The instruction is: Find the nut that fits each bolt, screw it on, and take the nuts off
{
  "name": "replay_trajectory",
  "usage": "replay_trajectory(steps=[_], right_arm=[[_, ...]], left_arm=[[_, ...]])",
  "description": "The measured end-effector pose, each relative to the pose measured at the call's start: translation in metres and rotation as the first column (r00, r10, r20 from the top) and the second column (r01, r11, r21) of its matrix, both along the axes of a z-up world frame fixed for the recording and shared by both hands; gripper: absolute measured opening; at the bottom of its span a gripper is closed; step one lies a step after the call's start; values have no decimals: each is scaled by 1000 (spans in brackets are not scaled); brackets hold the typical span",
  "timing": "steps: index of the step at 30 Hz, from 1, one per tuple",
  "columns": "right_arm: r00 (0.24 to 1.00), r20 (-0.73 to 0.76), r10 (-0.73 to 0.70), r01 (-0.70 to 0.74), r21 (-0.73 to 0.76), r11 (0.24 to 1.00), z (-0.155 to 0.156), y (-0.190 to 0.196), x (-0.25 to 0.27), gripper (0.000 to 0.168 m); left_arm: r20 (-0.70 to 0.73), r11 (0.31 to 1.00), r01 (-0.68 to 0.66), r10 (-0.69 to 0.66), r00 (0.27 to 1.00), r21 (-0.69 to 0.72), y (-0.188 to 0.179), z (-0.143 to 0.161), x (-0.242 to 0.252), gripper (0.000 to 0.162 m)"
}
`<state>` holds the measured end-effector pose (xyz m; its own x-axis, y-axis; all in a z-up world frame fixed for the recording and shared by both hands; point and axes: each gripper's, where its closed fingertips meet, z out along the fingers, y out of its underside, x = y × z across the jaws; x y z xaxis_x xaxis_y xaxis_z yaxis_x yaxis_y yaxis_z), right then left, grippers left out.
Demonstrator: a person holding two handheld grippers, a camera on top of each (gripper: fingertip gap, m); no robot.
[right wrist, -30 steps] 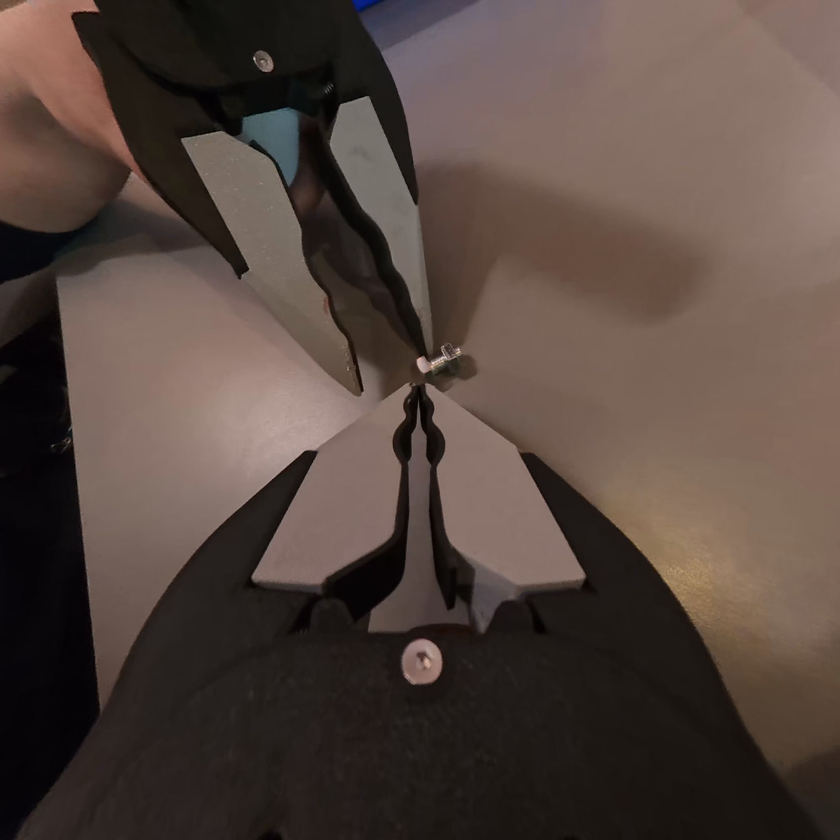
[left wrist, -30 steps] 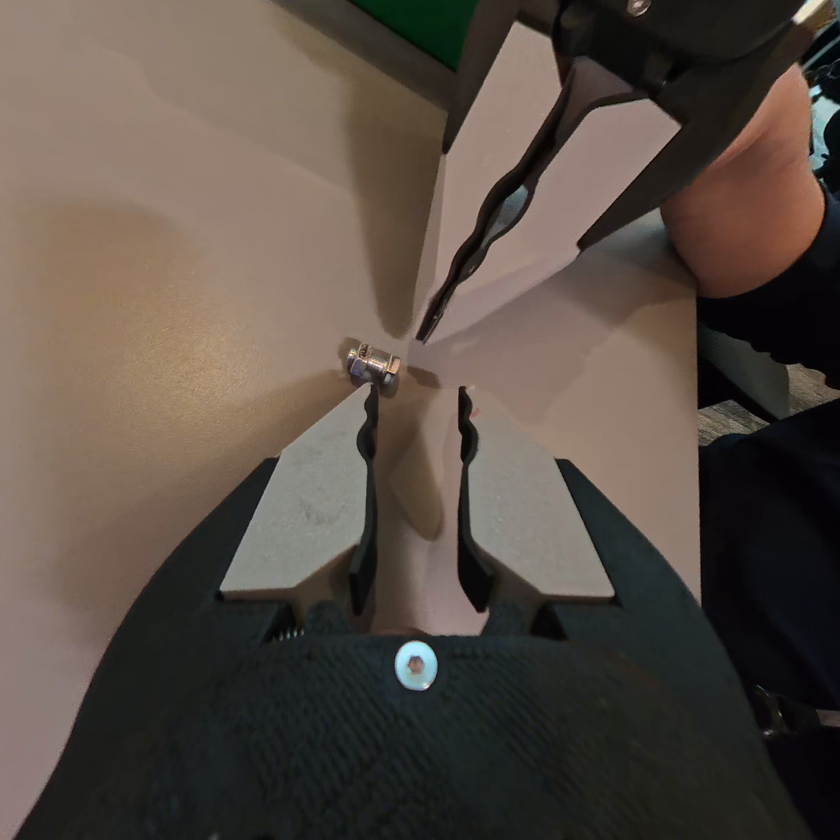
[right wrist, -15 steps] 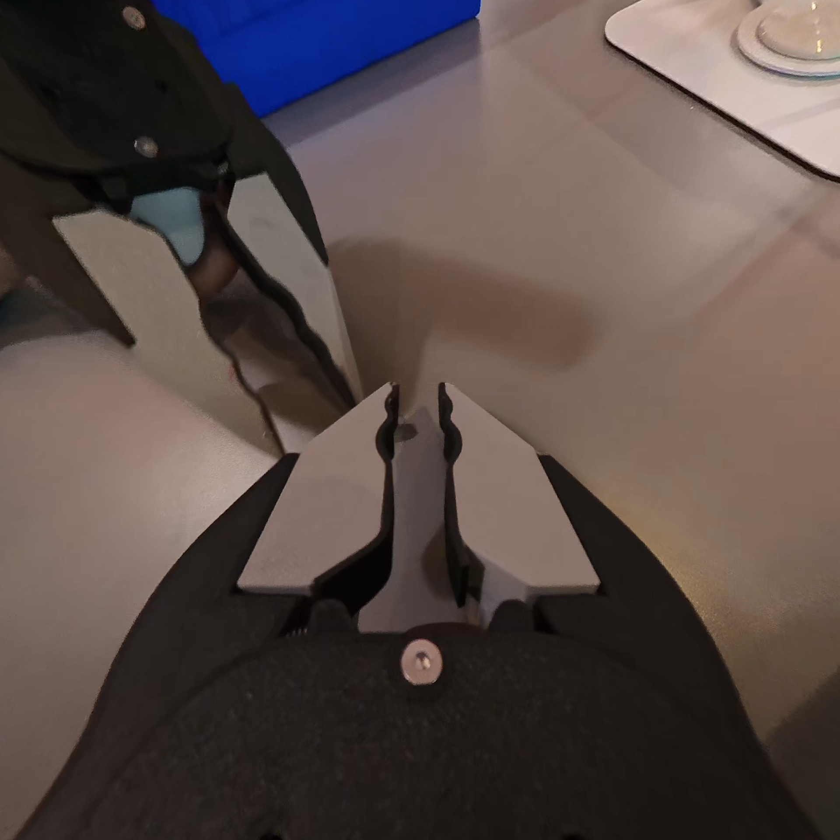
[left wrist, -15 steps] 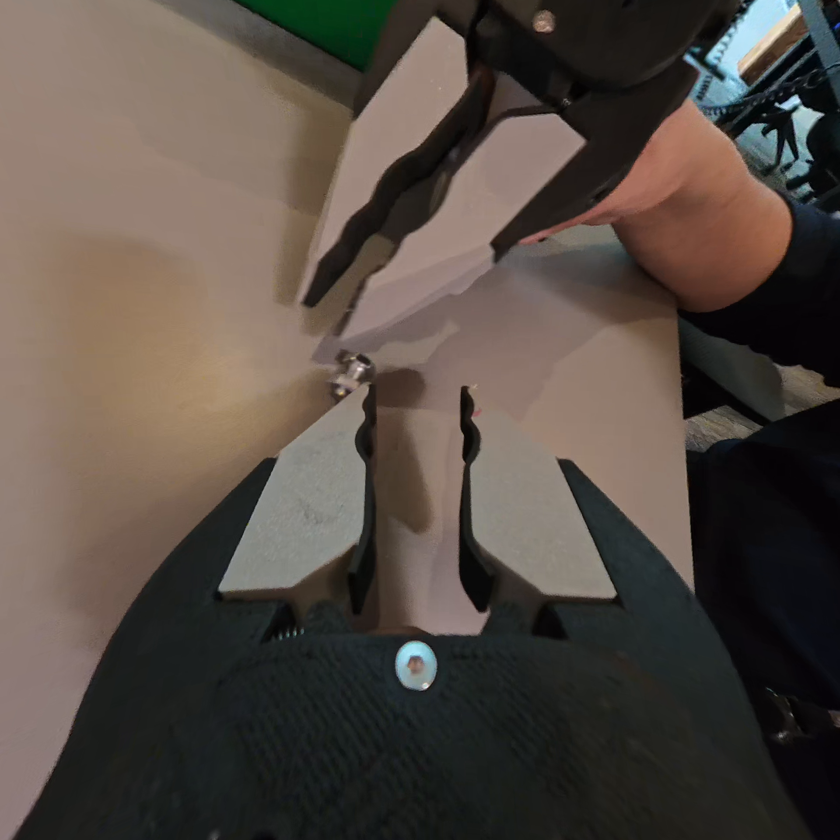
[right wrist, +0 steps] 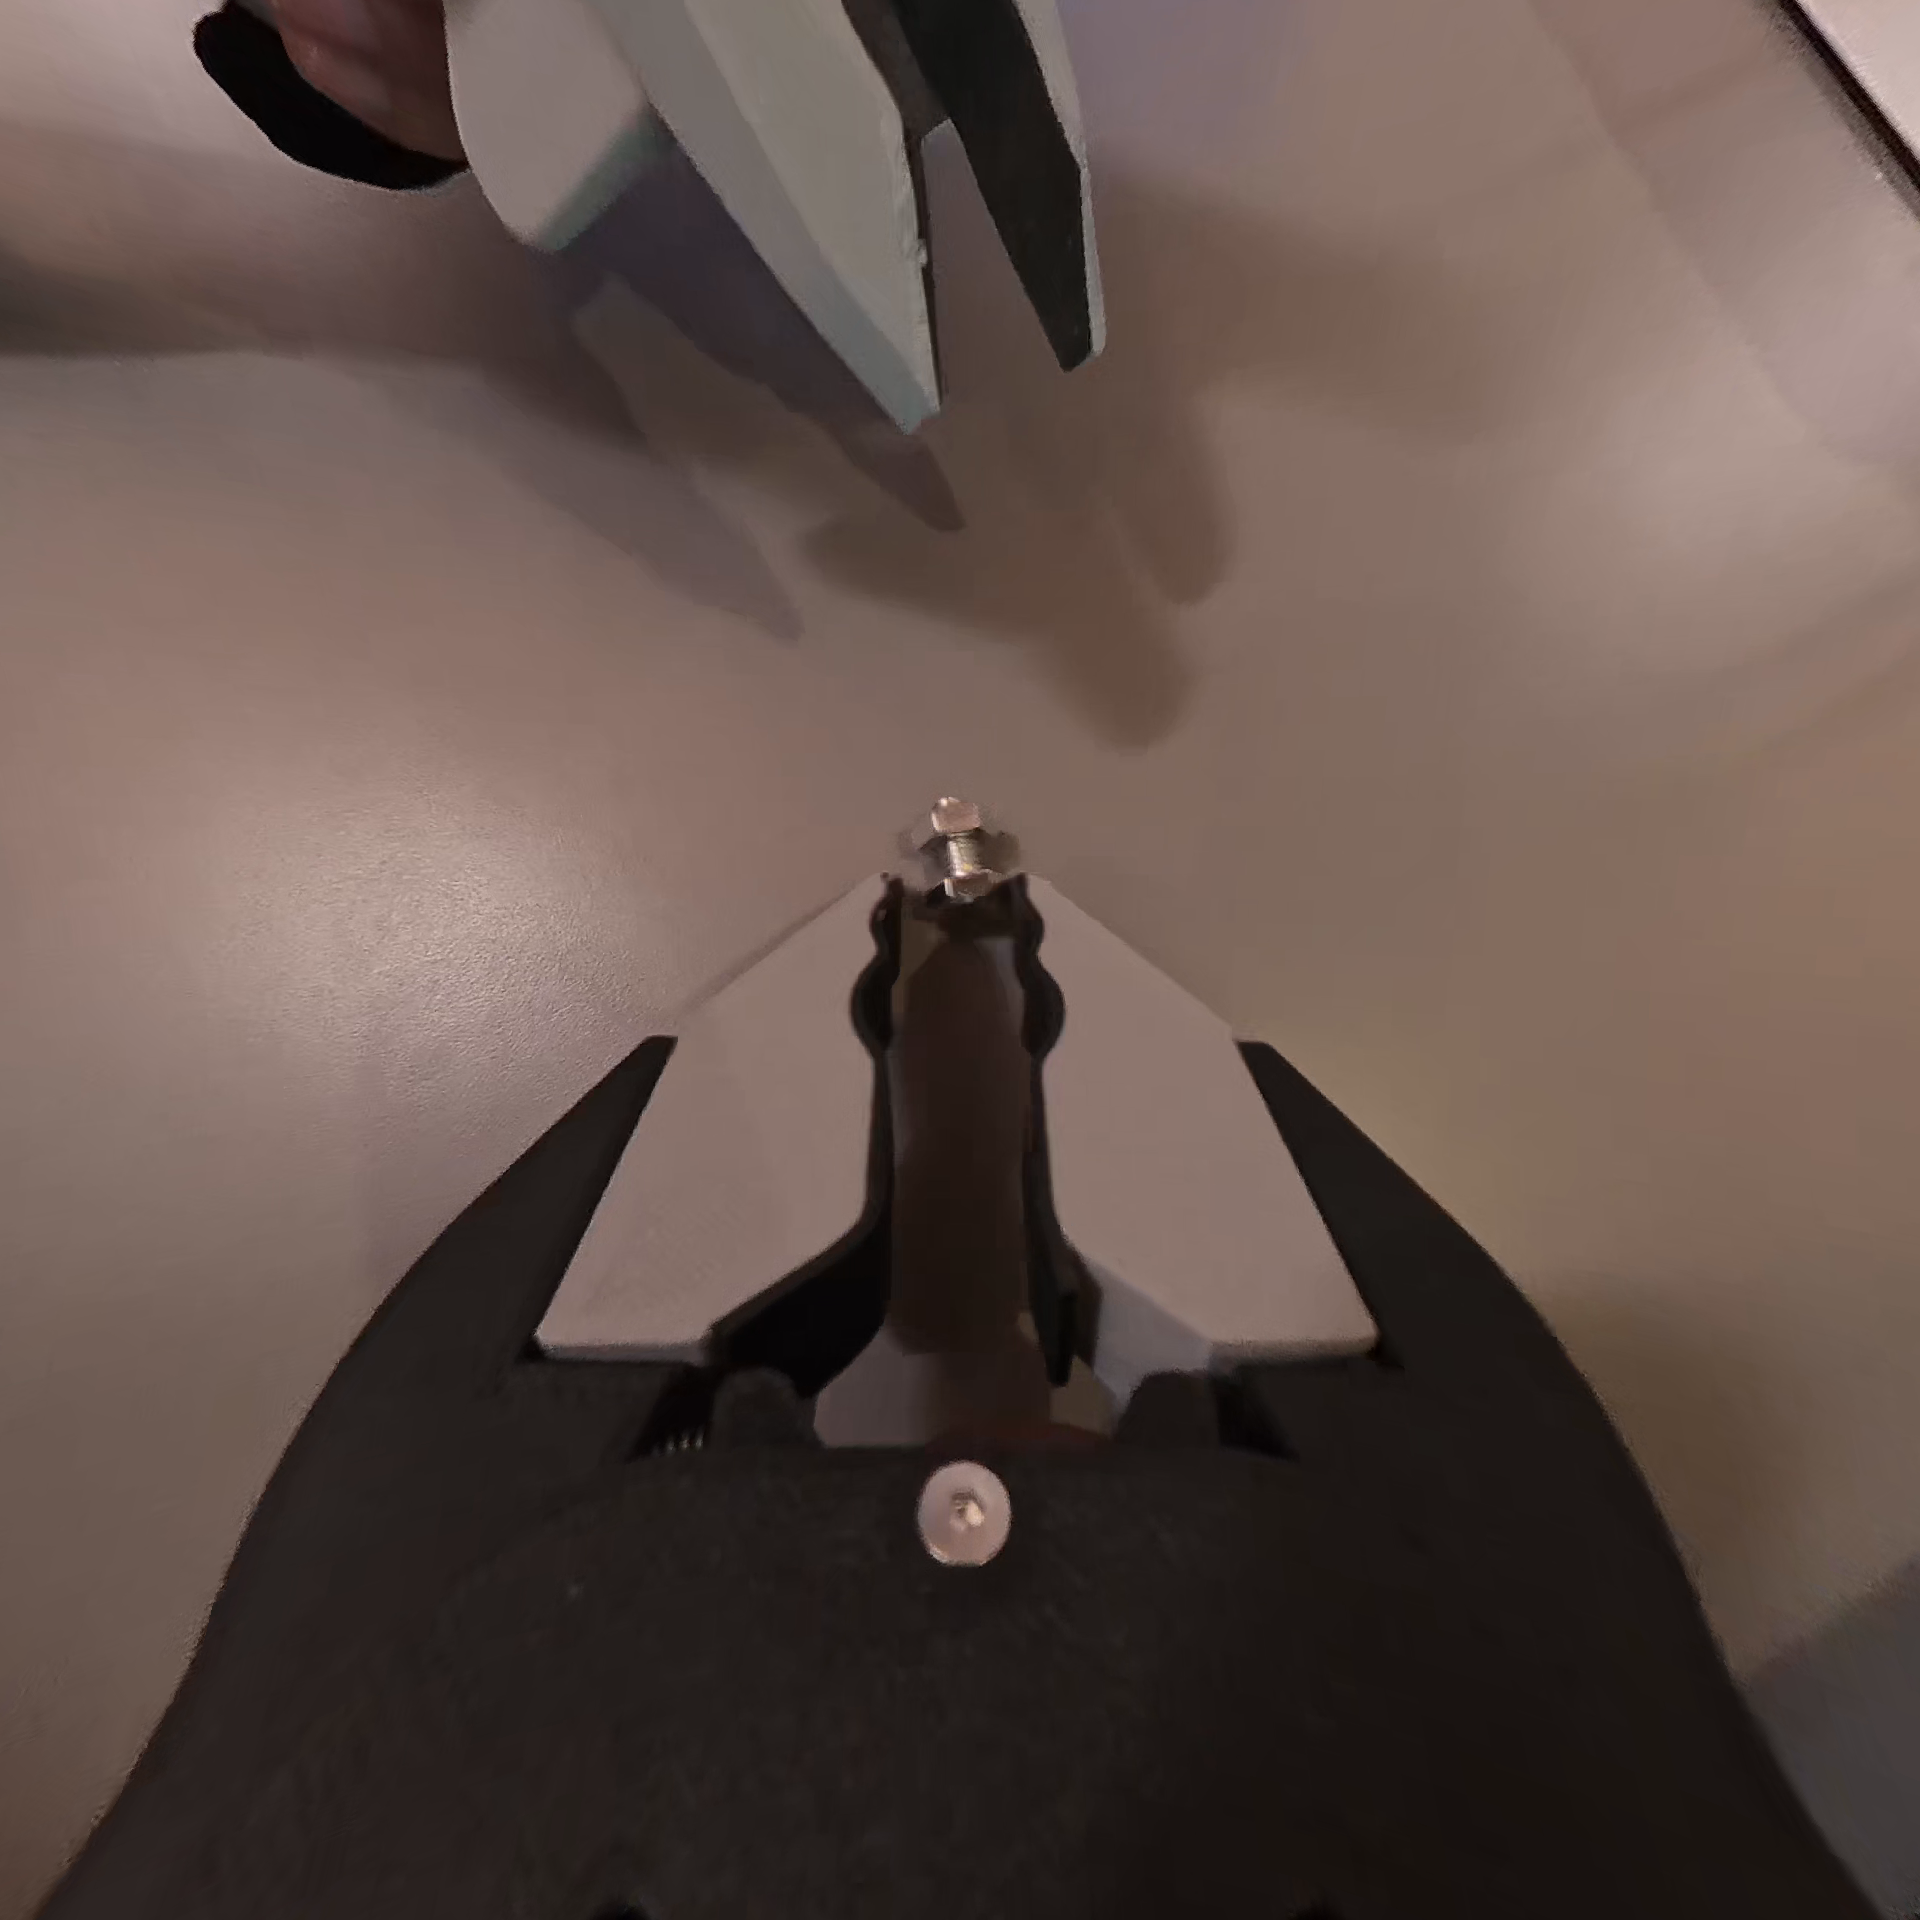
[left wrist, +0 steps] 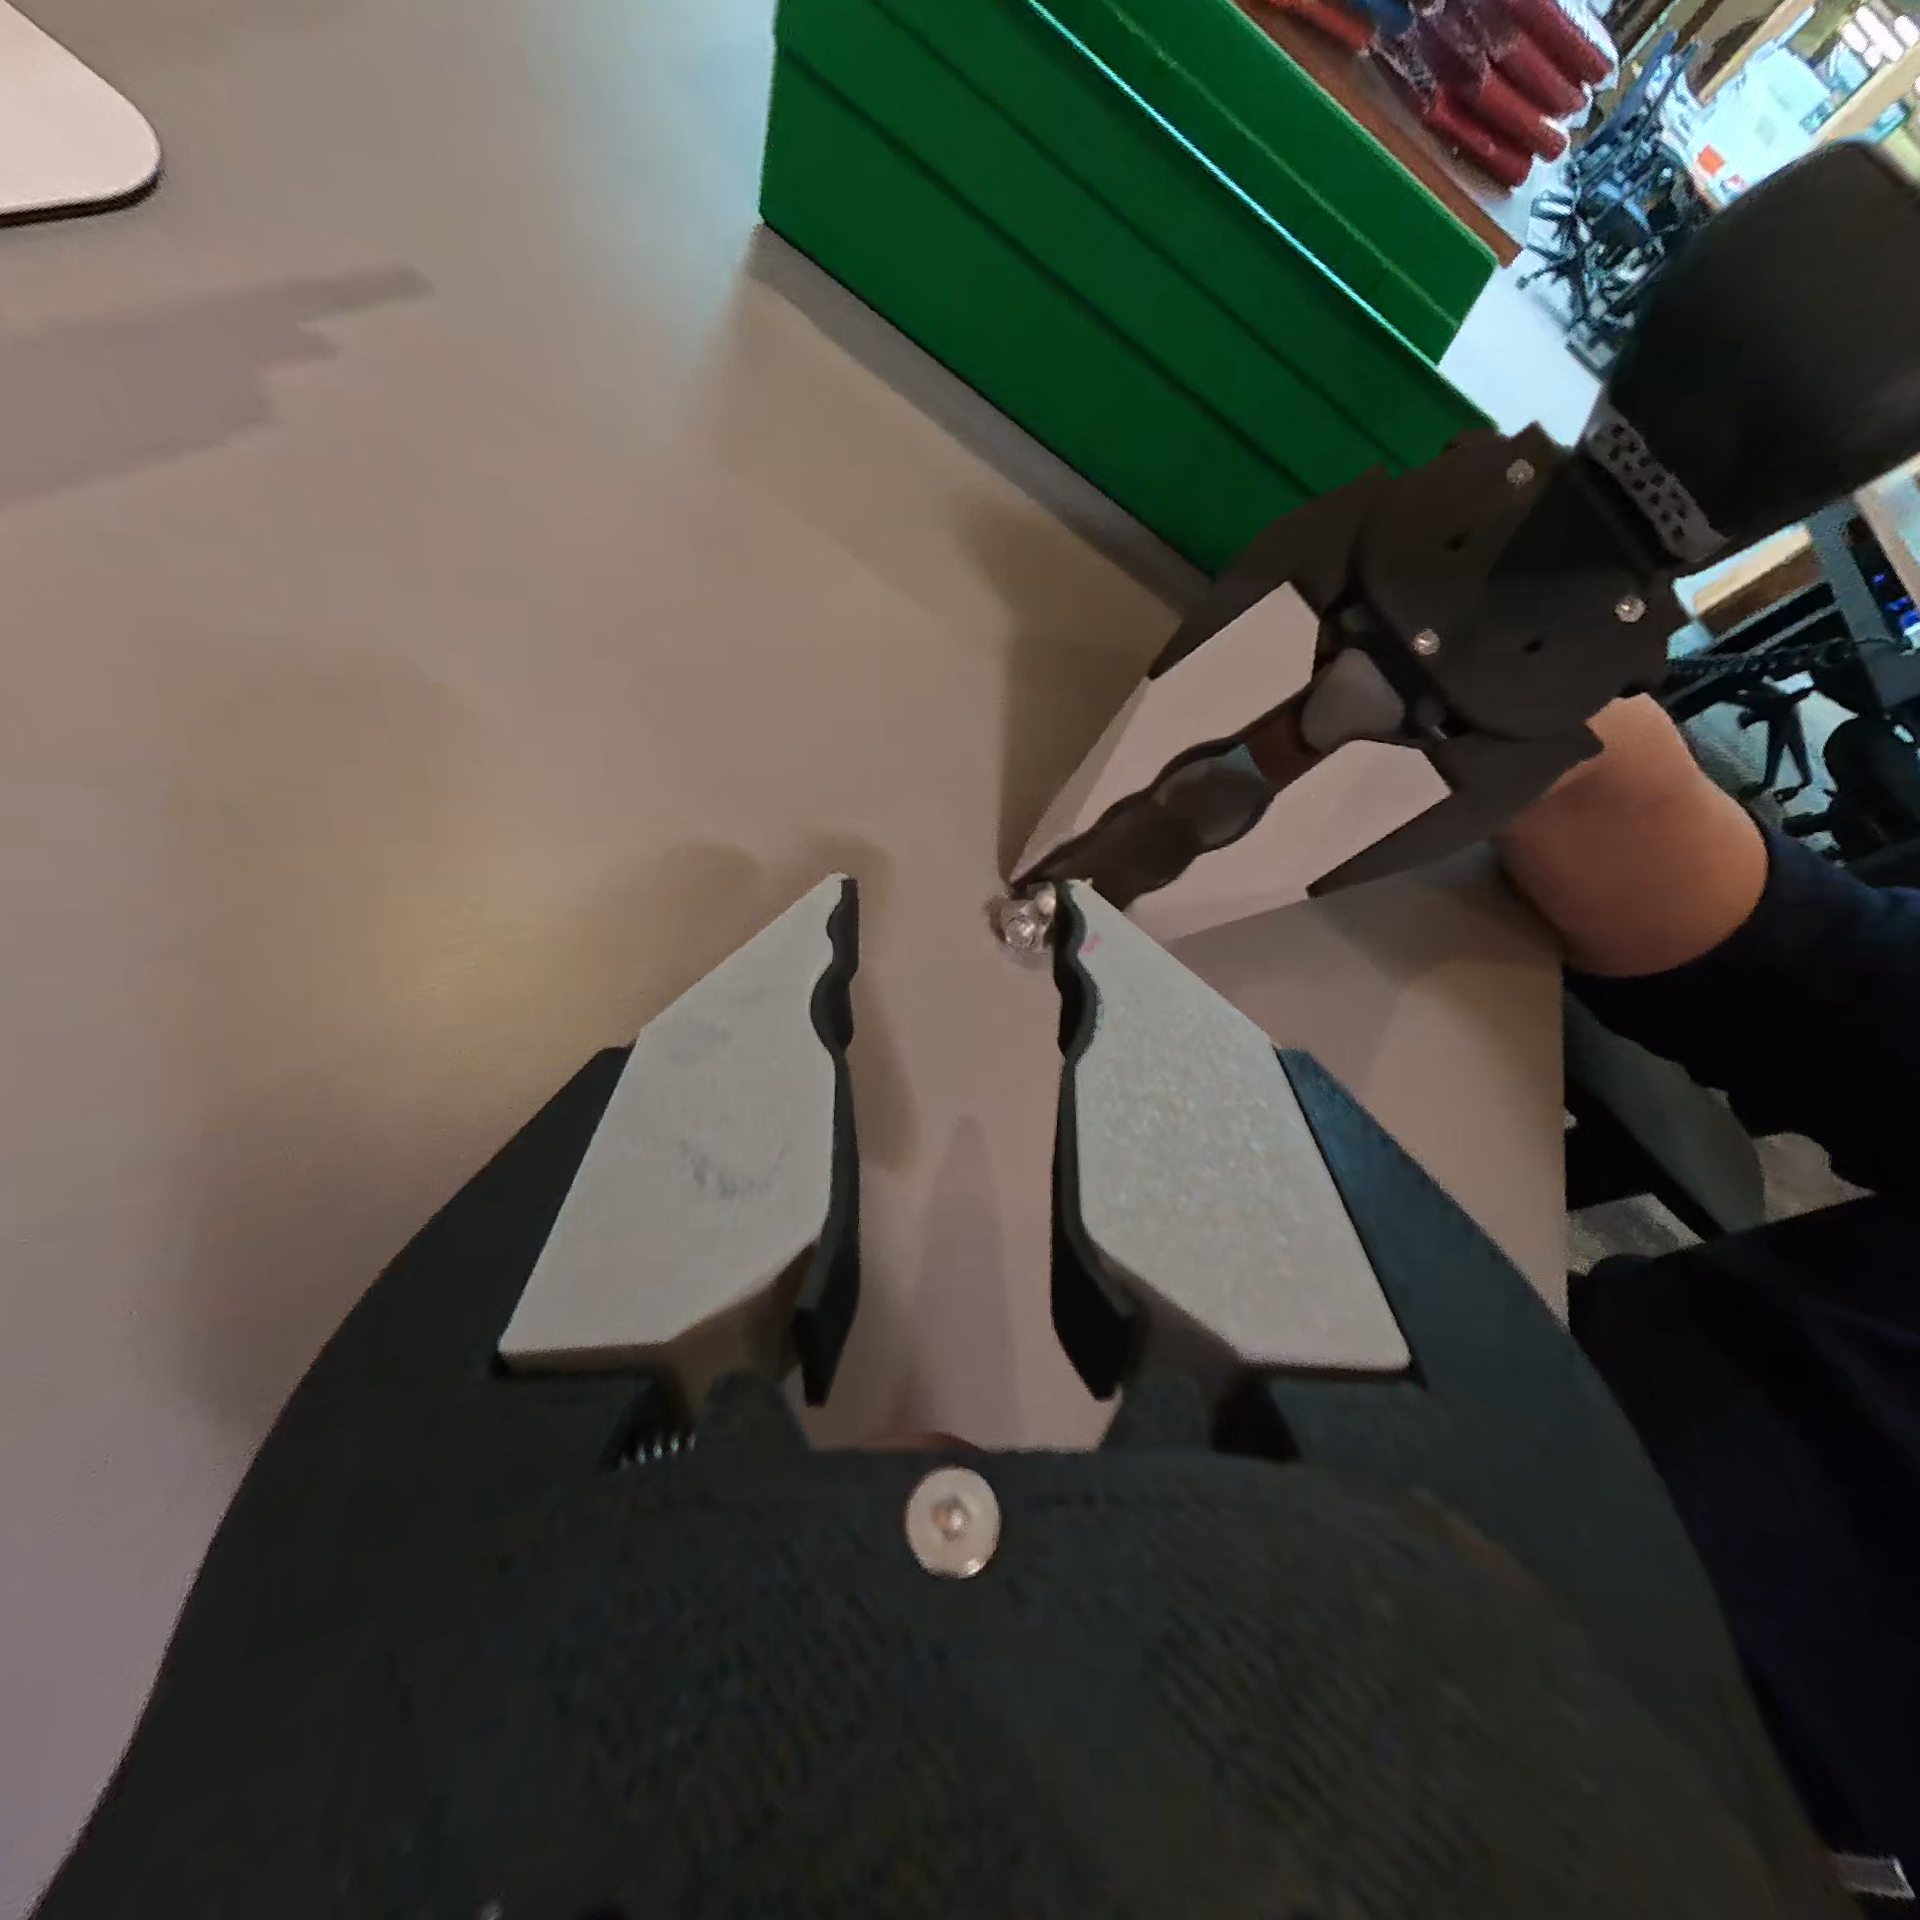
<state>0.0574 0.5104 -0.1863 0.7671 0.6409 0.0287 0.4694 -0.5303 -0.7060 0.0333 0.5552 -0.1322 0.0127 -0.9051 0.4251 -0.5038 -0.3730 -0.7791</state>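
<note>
One bolt with one nut is gripped at the tip of the right gripper.

The right gripper point(right wrist: 956, 899) is closed on the small silver bolt point(right wrist: 958, 847), which carries one nut point(right wrist: 982, 857) and is held above the beige table point(left wrist: 436, 644). The left gripper point(left wrist: 954, 914) is seen with its two fingers apart, nothing between them, its right fingertip just beside the bolt. One green box point(left wrist: 1091, 281) is seen behind.

bolt point(right wrist: 961, 854) head hidden, nut blurred
</note>
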Motion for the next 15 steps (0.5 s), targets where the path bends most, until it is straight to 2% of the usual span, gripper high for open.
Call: replay_trajectory(steps=[1,5,10,15], right_arm=[[1000,-6,17,-17,3,1000,0,-1,-2,13],[996,-83,23,-23,9,1000,9,0,-7,13],[939,-341,34,-7,82,997,53,0,-11,13],[878,-479,28,43,136,990,80,3,-5,13]], left_arm=[[-5,1000,12,-12,1000,7,-3,-1,0,36],[-20,998,40,-39,999,55,-6,-3,0,38],[37,994,85,-88,995,73,-15,7,2,39],[30,988,142,-143,989,55,-27,2,5,39]])
